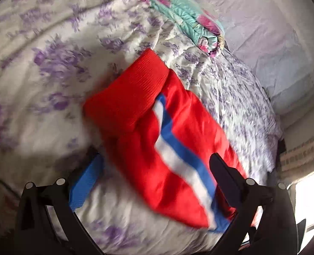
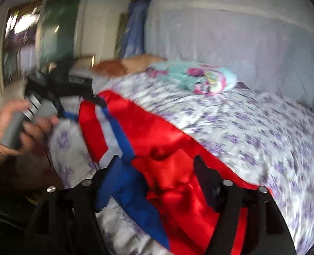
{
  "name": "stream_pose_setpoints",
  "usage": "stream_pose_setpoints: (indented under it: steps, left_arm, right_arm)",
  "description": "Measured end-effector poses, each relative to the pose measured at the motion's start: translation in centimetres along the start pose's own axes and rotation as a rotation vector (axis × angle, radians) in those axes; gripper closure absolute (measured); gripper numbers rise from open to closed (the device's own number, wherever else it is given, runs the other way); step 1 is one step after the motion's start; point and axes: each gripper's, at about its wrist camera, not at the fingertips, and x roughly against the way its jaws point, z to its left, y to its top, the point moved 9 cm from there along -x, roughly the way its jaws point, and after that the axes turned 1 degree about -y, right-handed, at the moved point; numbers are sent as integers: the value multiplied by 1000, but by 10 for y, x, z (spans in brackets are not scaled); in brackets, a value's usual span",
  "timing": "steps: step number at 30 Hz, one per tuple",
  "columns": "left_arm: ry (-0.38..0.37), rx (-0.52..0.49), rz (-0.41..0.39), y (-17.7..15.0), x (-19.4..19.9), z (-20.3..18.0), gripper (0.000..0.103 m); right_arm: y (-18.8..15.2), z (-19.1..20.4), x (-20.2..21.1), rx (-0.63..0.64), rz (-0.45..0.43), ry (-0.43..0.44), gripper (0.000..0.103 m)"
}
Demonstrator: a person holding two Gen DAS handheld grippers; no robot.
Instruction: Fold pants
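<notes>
Left gripper (image 1: 157, 182): fingers spread wide, gripping nothing; the red satin pants with a blue-and-white side stripe (image 1: 157, 131) lie between them on the bed with the white, purple-flowered cover (image 1: 50, 63), ribbed cuff pointing away. A folded turquoise-and-pink quilt (image 1: 186, 19) sits towards the bed's far edge. Right gripper (image 2: 157, 182): fingers apart over the red fabric, not pressing it. The person's left hand (image 2: 12, 127) grips the other tool's handle.

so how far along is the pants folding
Done: the red pants lie on the floral bedspread, the ribbed cuff end already folded over. In hand: nothing; the left gripper and right gripper hover open above the fabric. Left: probably another fold and smoothing.
</notes>
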Motion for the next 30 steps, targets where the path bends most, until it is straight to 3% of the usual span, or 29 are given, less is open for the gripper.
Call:
stream_pose_setpoints:
  steps: [5,6,7,9,13,18,22,23,25,27,30]
  left_arm:
    - [-71,81,-5,12,-10,-5,7]
    - [-84,82,-9,13,-10,-6,15]
    - [-84,74,-13,13,-10,-7,26]
    - [-75,52,-1,9,-12,-8,87]
    - [-34,-1,-58,8,-3,-13,89]
    - [92,-355,-175,-10,26,-96,90]
    - [140,-703,-194,-63,30,-184,87]
    - [126,-790,-162,-88,24,-206,84]
    - [83,-903,-63,-132,6,-232,68]
    - [35,-1020,100,-186,-27,-245,38]
    - [-12,-1072,315,-231,-66,-239,37]
  right_arm:
    - [-20,-30,19,-121,0,-23,31]
    - [-24,-33,21,-136,1,-29,31]
    - [-25,-37,21,-146,1,-32,31]
    - [-31,-46,26,-179,-8,-47,31]
    - [-37,-73,40,-258,-41,-87,31]
    - [-45,-124,59,-346,-70,-174,31]
    - [-56,-168,79,-449,-96,-247,31]
    - [-60,-177,83,-474,-97,-261,31]
    - [-75,-194,91,-529,-86,-287,31]
    - [-88,-203,93,-571,-68,-292,31]
    - [-101,-206,91,-620,-38,-260,31]
